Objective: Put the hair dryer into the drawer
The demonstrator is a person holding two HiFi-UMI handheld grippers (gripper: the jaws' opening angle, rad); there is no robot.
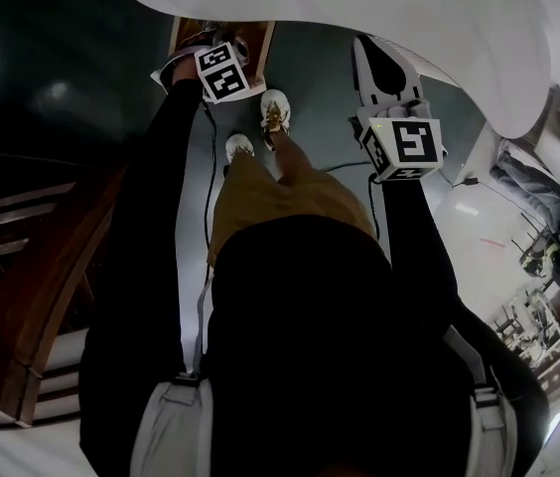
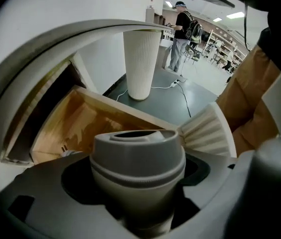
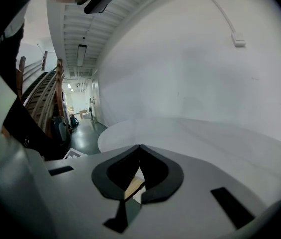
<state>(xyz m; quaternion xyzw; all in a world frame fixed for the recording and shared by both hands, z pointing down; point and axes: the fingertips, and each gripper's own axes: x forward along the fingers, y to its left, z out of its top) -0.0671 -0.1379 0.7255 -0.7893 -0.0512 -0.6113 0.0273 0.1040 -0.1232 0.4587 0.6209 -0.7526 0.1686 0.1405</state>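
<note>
A grey-white hair dryer (image 2: 138,158) fills the left gripper view, its round end pointing away from the camera. My left gripper (image 2: 138,185) is shut on its body. Just beyond it lies the open wooden drawer (image 2: 78,126) under the white round table (image 2: 56,39). In the head view my left gripper (image 1: 215,60) hangs over the drawer (image 1: 255,40) at the table's edge, and the dryer is hidden there. My right gripper (image 1: 371,53) is held to the right at the table (image 1: 359,3) rim. Its jaws (image 3: 139,156) meet with nothing between them.
A white ribbed pedestal (image 2: 141,63) holds up the table, and a white ribbed piece (image 2: 208,131) sits right of the dryer. A cable (image 2: 183,93) runs across the dark floor. Another person (image 2: 183,29) stands far off. Wooden stairs (image 1: 32,266) rise at my left; my feet (image 1: 274,112) are below the table.
</note>
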